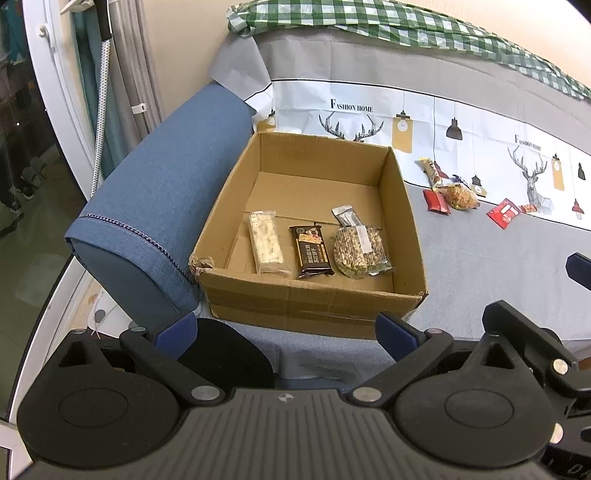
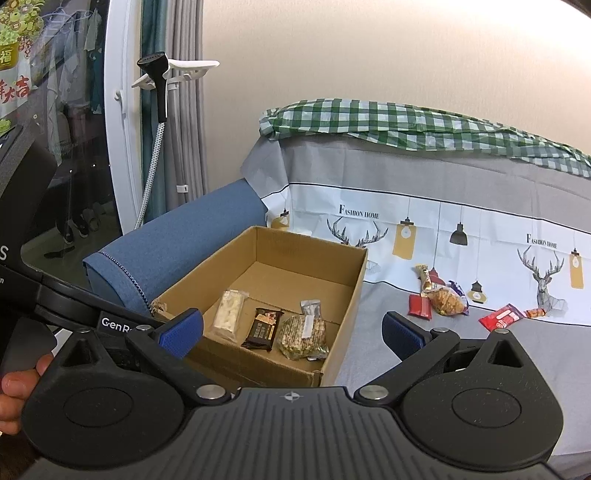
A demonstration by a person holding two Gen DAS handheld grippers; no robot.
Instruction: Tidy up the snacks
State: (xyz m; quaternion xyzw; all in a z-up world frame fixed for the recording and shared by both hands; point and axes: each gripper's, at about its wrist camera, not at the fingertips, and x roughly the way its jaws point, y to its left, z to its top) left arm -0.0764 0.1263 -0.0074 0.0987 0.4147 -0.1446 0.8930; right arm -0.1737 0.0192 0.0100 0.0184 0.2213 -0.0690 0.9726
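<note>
An open cardboard box (image 1: pixel 314 302) sits on the grey sofa seat; it also shows in the right wrist view (image 2: pixel 347 295). Inside lie a white nougat bar (image 1: pixel 266 246), a dark brown chocolate bar (image 1: pixel 312 252) and a round nut-cake pack (image 1: pixel 359 248), side by side. Loose snacks lie on the seat to the right: a red packet (image 1: pixel 436 201), an orange snack bag (image 1: pixel 460 195), a long bar (image 1: pixel 431 170) and a red wrapper (image 1: pixel 504 213). My left gripper (image 1: pixel 288 332) is open and empty in front of the box. My right gripper (image 2: pixel 293 328) is open and empty, further back.
A blue sofa armrest (image 1: pixel 159 206) flanks the box on the left. A deer-print cover (image 1: pixel 461 122) drapes the backrest, with a green checked cloth (image 1: pixel 369 18) on top. A garment steamer hose (image 2: pixel 151 177) and a glass door stand at far left.
</note>
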